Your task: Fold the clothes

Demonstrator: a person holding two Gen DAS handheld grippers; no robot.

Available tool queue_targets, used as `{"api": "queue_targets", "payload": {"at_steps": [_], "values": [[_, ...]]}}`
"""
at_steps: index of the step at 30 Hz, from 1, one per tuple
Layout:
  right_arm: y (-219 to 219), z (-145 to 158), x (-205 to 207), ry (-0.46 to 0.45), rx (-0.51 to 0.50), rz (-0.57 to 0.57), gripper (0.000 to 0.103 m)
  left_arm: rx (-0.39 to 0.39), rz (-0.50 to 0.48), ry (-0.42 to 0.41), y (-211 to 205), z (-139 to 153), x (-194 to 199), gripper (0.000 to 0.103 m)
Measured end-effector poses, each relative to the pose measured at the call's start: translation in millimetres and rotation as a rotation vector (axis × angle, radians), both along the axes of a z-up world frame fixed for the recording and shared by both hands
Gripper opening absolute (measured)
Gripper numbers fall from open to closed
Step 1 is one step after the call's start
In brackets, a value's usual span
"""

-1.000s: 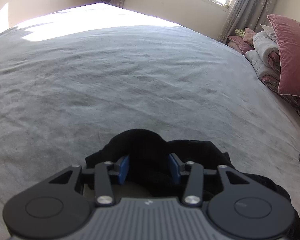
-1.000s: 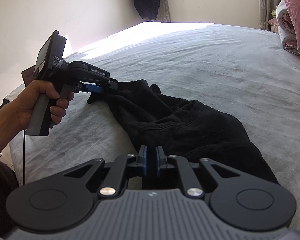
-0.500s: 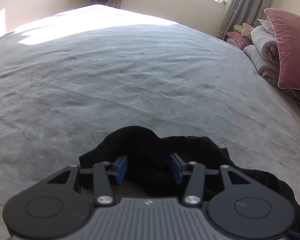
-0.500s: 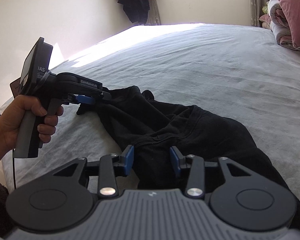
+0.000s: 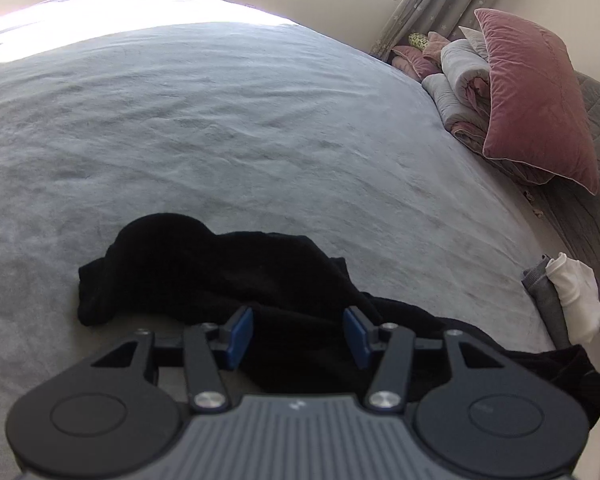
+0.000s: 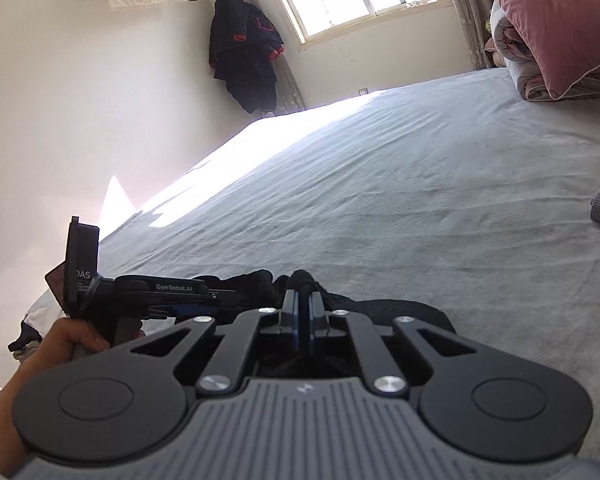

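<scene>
On bed: right tongs (image 6: pixel 303 320) pinch black garment (image 6: pixel 260 280).

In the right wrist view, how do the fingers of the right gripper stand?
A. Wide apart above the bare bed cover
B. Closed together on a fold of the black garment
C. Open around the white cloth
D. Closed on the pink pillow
B: the blue pads of the right gripper are pressed together with a ridge of the black garment pinched between them, on the grey bed cover.
</scene>
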State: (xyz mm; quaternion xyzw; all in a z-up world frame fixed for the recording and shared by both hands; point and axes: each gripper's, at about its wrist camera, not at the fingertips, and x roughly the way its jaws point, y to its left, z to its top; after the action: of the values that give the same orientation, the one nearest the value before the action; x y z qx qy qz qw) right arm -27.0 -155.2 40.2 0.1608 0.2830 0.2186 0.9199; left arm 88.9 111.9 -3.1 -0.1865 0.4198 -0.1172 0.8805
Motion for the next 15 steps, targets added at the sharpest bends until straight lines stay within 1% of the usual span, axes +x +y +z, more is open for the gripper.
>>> {"api": "queue_targets", "payload": {"at_steps": [2,5,7,9,12,13,15], "values": [[10.1,-4.1,-5.4,0.031,0.028,0.058,0.006,-0.124,-0.047,0.039,0.5,-2.0,-8.2,0.055],[28.6,-8.8,-12.9,0.062,0.039,0.135,0.006,-0.329,-0.111,0.13,2.6,-11.3,-20.5,0.058],[41.6,-9.2,-18.9,0.068,0.03,0.181,0.006,-0.408,-0.162,0.171,0.2,-14.6,-29.6,0.06],[49.6,-8.7,-23.5,0.07,0.031,0.209,0.006,-0.43,-0.204,0.182,-2.9,-14.1,-37.5,0.063],[57.8,-8.4,-28.4,0.08,0.052,0.25,0.006,-0.481,-0.251,0.207,-3.0,-18.2,-48.7,0.062],[60.6,-8.3,-29.7,0.084,0.06,0.264,0.006,-0.502,-0.257,0.218,-1.6,-20.6,-51.8,0.061],[68.2,-8.3,-33.1,0.09,0.077,0.294,0.006,-0.521,-0.263,0.235,2.4,-24.1,-56.6,0.048]]}}
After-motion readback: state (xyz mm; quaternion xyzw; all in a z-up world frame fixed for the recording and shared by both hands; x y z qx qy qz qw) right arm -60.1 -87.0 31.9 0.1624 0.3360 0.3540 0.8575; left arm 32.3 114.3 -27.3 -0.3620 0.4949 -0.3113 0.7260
